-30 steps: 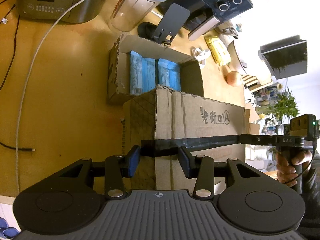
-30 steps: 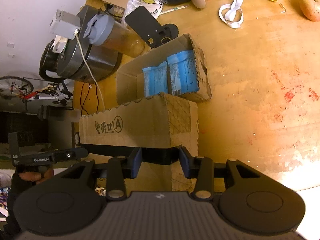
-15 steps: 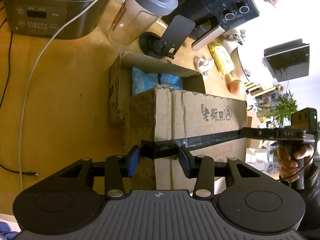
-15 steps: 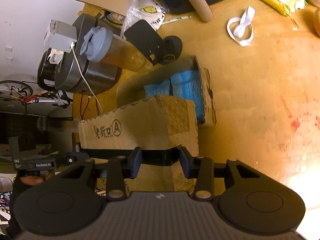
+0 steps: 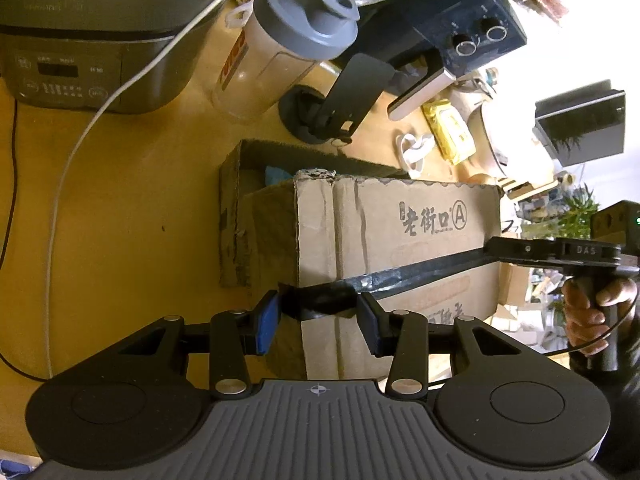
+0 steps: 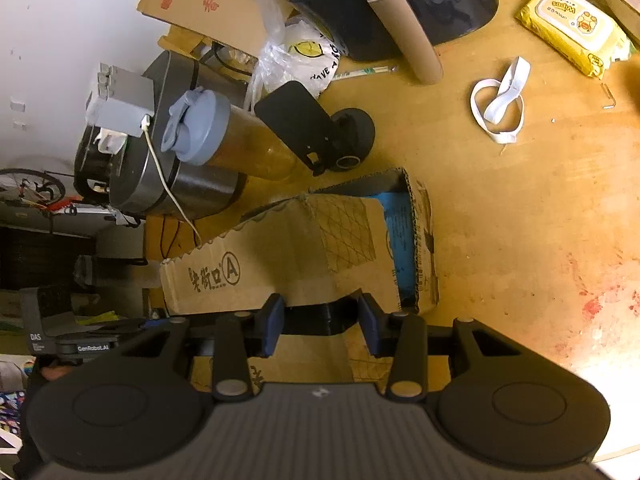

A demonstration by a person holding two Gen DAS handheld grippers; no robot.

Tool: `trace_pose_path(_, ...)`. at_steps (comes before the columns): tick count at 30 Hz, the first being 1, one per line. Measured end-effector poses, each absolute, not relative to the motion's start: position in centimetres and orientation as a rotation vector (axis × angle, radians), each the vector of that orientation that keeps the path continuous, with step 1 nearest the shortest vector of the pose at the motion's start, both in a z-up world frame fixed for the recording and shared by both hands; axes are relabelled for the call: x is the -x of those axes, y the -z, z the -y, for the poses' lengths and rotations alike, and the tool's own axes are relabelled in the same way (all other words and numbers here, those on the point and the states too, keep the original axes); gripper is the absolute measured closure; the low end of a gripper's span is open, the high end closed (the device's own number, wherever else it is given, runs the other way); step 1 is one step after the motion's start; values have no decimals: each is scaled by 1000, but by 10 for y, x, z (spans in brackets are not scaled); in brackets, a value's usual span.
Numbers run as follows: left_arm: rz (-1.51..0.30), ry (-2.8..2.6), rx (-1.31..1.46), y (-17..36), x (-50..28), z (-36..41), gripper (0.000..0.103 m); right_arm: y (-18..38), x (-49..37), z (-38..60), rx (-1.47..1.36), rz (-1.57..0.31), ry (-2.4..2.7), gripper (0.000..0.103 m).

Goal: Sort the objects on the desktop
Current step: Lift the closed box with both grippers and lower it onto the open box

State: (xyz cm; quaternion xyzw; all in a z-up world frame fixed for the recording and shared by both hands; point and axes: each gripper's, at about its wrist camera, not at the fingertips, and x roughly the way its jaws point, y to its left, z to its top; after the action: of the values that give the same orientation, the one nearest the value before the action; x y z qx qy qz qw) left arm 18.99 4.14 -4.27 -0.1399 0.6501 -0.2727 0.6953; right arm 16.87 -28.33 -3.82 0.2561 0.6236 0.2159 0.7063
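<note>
1. The left gripper has both fingers clamped on the near end of a black strip that runs across the front of the cardboard lid.
2. The right gripper pinches the other end of that same strip, at the lid's opposite edge; in the left wrist view its body shows to the right of the lid, with the person's hand wrapped around the handle.
3. The lid, printed with a circled A, hangs tilted over the open cardboard box, covering most of the box opening.
4. Blue packets lie inside the box and show only as a narrow band past the lid's right edge in the right wrist view.
5. Beyond the box stands a black phone stand, and just beside that a shaker bottle with a grey cap.
6. Further behind the box sits a rice cooker with a white cable trailing over the wooden table.
7. To the right of the box in the right wrist view lie a white strap and, further off, a yellow pack of wipes.
</note>
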Motion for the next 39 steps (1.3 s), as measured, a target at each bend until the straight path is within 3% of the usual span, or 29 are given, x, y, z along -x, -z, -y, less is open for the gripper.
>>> trace_pose_path(18,-1408,608,285,28,-232,-34,64,47,-194,289,-643,-1359,-445,66)
trace_pose_path(39,-1444,589,287,48,-244,-32,64,62,-209,287,-641,-1386,-416,65)
